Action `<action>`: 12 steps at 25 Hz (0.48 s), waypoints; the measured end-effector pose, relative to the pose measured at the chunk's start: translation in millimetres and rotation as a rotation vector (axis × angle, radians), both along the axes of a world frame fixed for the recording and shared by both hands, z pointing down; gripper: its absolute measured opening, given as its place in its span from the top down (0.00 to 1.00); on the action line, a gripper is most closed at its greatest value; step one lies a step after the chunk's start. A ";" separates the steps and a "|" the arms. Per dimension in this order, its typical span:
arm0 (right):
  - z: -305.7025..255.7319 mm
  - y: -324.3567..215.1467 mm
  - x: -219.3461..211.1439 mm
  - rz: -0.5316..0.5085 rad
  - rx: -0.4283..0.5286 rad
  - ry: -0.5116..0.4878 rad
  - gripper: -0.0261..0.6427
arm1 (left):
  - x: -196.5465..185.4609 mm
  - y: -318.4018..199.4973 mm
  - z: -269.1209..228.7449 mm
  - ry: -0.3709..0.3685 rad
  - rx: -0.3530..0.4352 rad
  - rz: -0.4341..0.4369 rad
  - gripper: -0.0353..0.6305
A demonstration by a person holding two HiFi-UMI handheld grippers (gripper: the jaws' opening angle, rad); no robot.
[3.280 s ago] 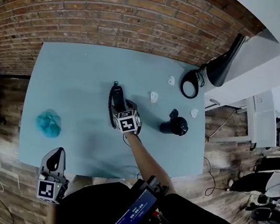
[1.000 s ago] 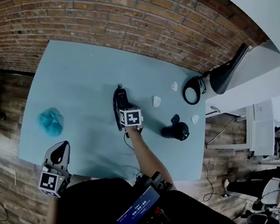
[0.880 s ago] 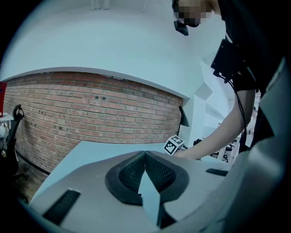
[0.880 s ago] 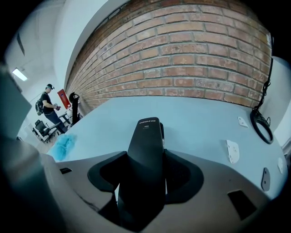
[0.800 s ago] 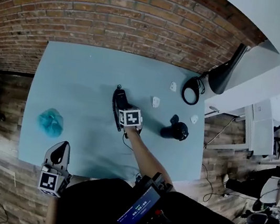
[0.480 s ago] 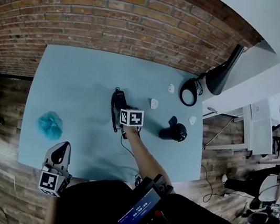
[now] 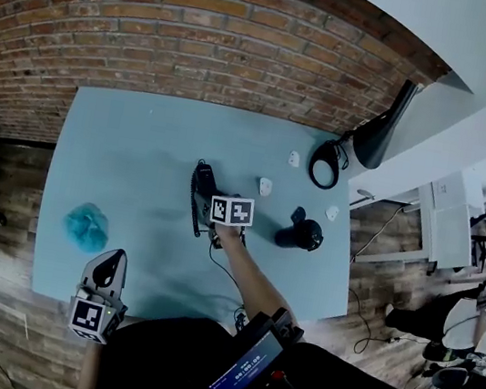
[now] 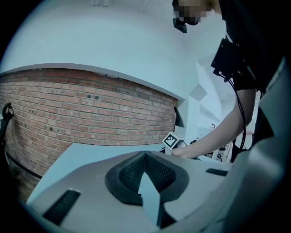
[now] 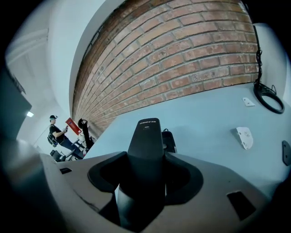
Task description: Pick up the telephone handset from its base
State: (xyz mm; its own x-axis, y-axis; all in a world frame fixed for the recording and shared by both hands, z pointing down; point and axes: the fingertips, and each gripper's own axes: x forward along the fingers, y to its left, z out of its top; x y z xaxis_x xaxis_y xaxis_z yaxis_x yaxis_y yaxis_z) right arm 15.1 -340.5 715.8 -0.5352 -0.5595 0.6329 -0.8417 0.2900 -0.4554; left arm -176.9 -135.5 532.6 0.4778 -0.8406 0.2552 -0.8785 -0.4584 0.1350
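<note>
My right gripper (image 7: 228, 217) (image 9: 146, 166) is shut on the black telephone handset (image 9: 146, 145), which sticks out forward between its jaws, lifted off the table. The black phone base (image 7: 202, 177) (image 9: 169, 139) sits on the light blue table (image 7: 130, 152) just beyond and below the handset. A black cord (image 7: 192, 210) trails beside the base. In the head view the gripper's marker cube hides most of the handset. My left gripper (image 7: 98, 296) (image 8: 148, 184) hangs at the table's near left edge with nothing in it, its jaws together at the tips.
A crumpled teal thing (image 7: 87, 226) lies at the table's left. A round black object (image 7: 303, 235) sits right of the phone, near small white pieces (image 7: 265, 186) (image 9: 244, 137). A black ring-shaped stand (image 7: 326, 164) (image 9: 267, 100) stands at the far right. A brick wall (image 7: 214, 36) backs the table.
My right gripper has risen a little with the handset, off the base, and its wrist has rolled. The left gripper has stayed put.
</note>
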 end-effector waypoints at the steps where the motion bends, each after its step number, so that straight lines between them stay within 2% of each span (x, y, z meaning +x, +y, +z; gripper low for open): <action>1: -3.2 -1.0 0.2 0.001 0.007 -0.014 0.58 | 0.3 -1.4 0.5 0.000 0.000 0.004 0.95; 12: -48.0 -16.3 0.7 0.047 0.081 -0.185 0.59 | 3.1 -11.1 3.4 0.003 -0.011 0.033 0.95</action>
State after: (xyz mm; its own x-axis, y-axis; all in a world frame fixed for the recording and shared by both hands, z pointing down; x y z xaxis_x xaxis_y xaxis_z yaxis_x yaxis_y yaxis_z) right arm 15.8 -356.8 667.8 -0.6100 -0.6318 0.4782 -0.7595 0.2943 -0.5801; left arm -173.8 -146.6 536.0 0.5062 -0.8214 0.2629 -0.8624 -0.4856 0.1432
